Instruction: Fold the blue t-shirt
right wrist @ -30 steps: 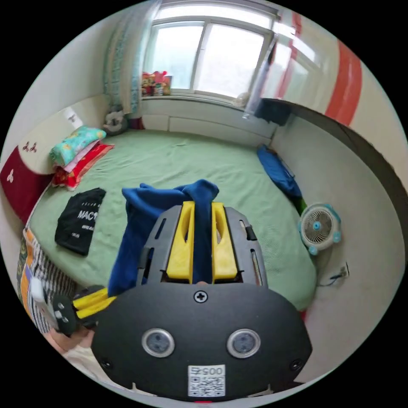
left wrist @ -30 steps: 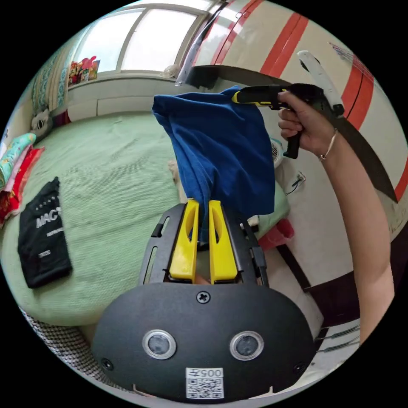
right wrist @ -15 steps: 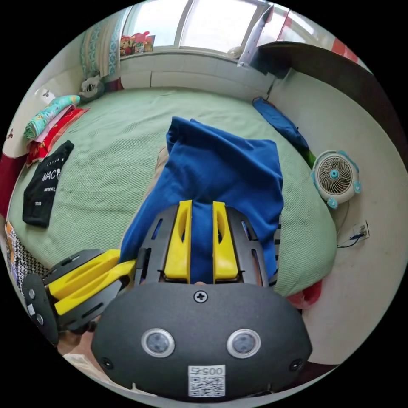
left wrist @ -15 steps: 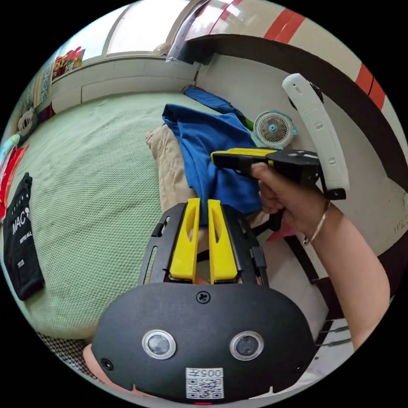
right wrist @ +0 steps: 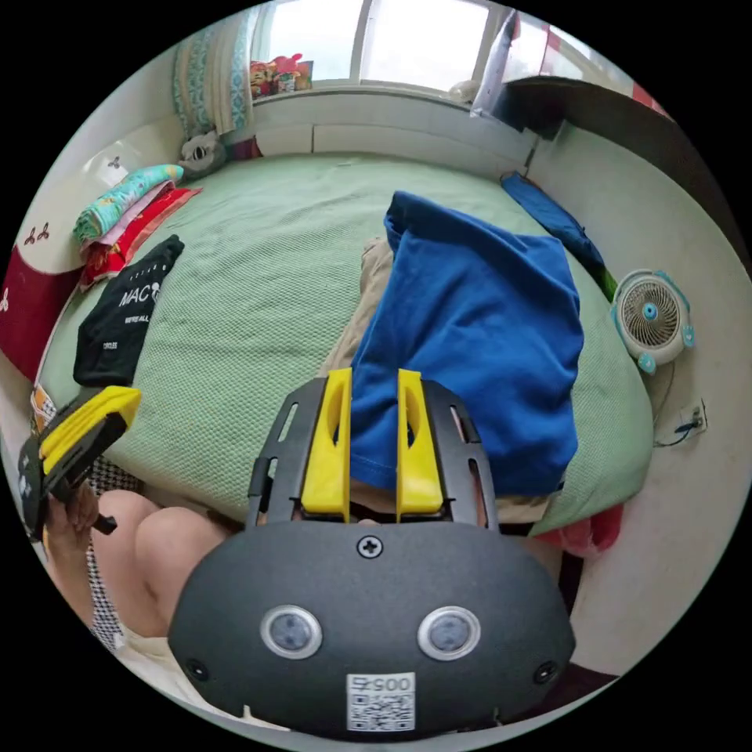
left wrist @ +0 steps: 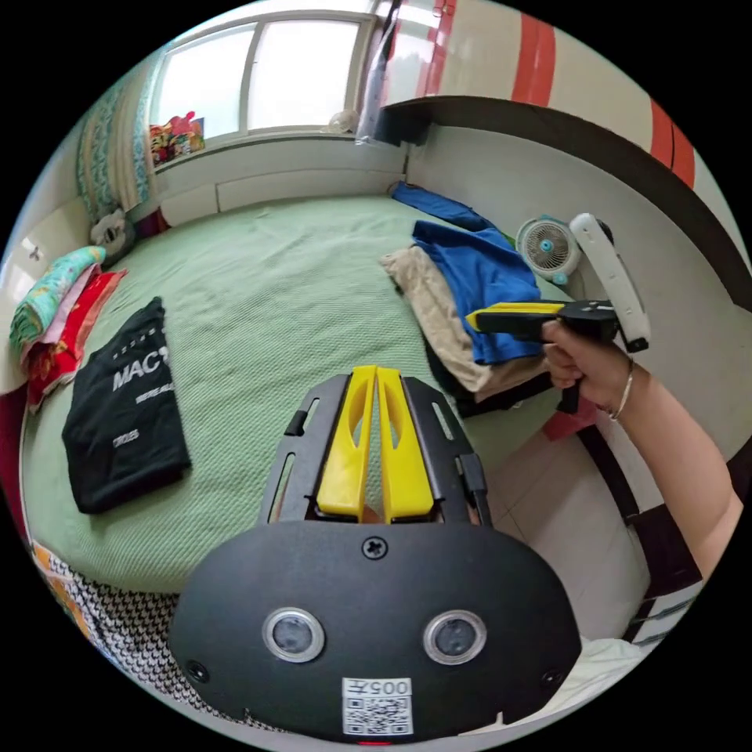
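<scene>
The blue t-shirt [right wrist: 478,337] lies spread on top of a beige garment [left wrist: 429,313] at the bed's right edge; in the left gripper view the t-shirt [left wrist: 482,270] sits far right. My right gripper [right wrist: 373,377] hovers over the shirt's near hem, jaws apart, with flat cloth showing in the gap. In the left gripper view a hand holds the right gripper [left wrist: 475,319] at the shirt's edge. My left gripper [left wrist: 376,370] is shut with tips touching and holds nothing, out over the green bedspread [left wrist: 274,298]. The left gripper [right wrist: 125,398] also shows at lower left.
A folded black t-shirt [left wrist: 125,407] lies on the bed's left side, near a stack of colourful bedding [left wrist: 55,305]. A small fan [right wrist: 650,317] stands on the floor by the wall. Another blue cloth [left wrist: 439,207] lies at the bed's far corner. A person's knee [right wrist: 172,540] is close.
The lifted shirt was lowered onto the pile. My left gripper let go of it and drew back left over the bed. The right jaws spread wider.
</scene>
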The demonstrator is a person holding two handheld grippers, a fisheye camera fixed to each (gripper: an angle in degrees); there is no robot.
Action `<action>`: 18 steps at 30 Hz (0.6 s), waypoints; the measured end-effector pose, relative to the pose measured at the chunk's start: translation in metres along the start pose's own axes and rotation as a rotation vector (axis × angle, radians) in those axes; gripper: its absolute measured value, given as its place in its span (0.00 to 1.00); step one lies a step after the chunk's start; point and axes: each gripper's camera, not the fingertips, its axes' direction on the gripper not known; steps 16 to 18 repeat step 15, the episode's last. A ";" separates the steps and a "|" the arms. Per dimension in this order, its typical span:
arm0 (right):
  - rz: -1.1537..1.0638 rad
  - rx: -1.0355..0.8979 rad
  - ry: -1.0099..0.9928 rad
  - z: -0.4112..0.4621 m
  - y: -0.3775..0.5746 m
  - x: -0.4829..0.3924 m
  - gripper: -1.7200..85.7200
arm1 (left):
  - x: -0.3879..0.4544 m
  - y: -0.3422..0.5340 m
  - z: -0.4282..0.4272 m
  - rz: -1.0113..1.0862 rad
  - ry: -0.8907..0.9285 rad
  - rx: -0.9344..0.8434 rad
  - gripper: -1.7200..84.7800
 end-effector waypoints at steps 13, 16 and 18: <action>-0.332 0.233 -0.332 -0.069 0.017 -0.215 0.15 | -0.172 0.117 -0.127 -0.303 -0.313 0.026 0.02; -0.382 0.217 -0.377 -0.067 0.020 -0.258 0.15 | -0.189 0.129 -0.150 -0.328 -0.375 0.032 0.03; -0.382 0.217 -0.377 -0.067 0.020 -0.258 0.15 | -0.189 0.129 -0.150 -0.328 -0.375 0.032 0.03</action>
